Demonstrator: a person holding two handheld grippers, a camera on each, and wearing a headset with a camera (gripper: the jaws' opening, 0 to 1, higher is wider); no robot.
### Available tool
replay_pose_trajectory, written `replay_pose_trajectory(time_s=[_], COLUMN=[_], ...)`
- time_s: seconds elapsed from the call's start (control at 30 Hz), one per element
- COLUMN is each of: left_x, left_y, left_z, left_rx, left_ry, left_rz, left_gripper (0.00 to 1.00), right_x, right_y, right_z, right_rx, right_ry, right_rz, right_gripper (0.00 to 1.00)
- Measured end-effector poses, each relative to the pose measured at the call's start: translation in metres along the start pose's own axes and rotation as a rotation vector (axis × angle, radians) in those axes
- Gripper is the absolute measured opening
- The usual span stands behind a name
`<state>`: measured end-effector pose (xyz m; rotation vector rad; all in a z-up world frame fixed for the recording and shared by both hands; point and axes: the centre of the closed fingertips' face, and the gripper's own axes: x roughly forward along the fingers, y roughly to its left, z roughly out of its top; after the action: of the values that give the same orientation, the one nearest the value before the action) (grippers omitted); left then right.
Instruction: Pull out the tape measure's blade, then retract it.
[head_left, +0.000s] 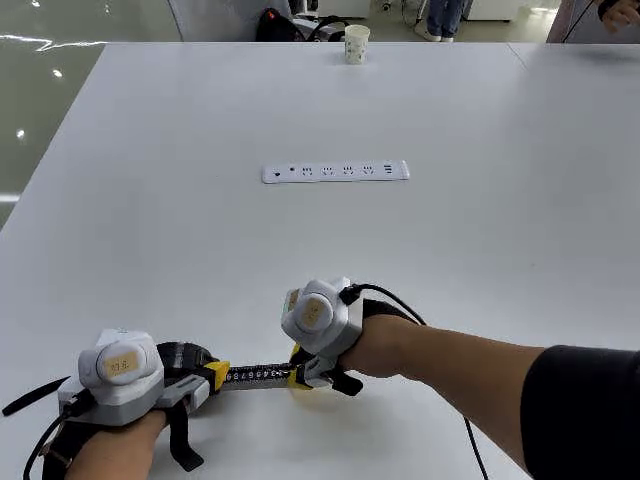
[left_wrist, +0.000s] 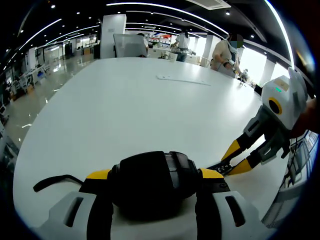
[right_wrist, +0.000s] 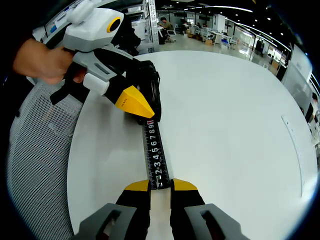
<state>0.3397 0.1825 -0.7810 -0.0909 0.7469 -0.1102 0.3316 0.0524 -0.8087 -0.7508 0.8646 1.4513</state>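
Observation:
A black tape measure case (left_wrist: 152, 182) sits clamped between the yellow-tipped jaws of my left gripper (head_left: 205, 378) at the table's near left; the case (head_left: 185, 357) also shows in the head view. Its black blade (right_wrist: 154, 155) with white numerals runs a short way out to the right. My right gripper (right_wrist: 160, 186) is shut on the blade's end, a hand's width from the case (right_wrist: 149, 90). In the head view the blade (head_left: 258, 374) spans between the two grippers, low over the white table (head_left: 320, 230). The right gripper (left_wrist: 231, 167) shows from the left gripper view too.
A white power strip (head_left: 336, 172) lies mid-table, well beyond the grippers. A paper cup (head_left: 356, 44) stands at the far edge. A black strap (left_wrist: 52, 181) trails from the case to the left. A mesh chair back (right_wrist: 40, 165) sits beside the table edge. People stand far off.

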Motion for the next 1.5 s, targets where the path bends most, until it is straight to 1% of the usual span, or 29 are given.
replay_pose_trajectory(time_s=[0.53,0.73,1.13,1.2,1.3,1.5], left_x=[-0.001,-0.001,-0.001,-0.001,-0.001,-0.001], left_y=[-0.001,-0.001,0.0,0.0,0.0,0.0], left_z=[0.0,0.0,0.0,0.0,0.0,0.0], left_rx=[-0.006,-0.009,-0.012,-0.012,-0.012,-0.012], left_ry=[0.006,0.006,0.006,0.006,0.007,0.007], left_rz=[-0.004,-0.008,-0.013,-0.013,-0.013,-0.014], left_gripper=[0.62,0.62,0.62,0.62,0.62,0.62], right_x=[0.003,0.004,0.006,0.006,0.007,0.008], right_y=[0.001,0.001,0.002,0.002,0.002,0.003], right_z=[0.006,0.009,0.012,0.012,0.014,0.016], right_rx=[0.005,0.022,0.012,-0.018,-0.003,0.001], right_ry=[-0.015,-0.028,-0.03,-0.034,-0.037,-0.043], right_rz=[-0.001,-0.001,0.002,0.001,0.007,0.012], right_gripper=[0.11,0.11,0.11,0.11,0.1,0.1])
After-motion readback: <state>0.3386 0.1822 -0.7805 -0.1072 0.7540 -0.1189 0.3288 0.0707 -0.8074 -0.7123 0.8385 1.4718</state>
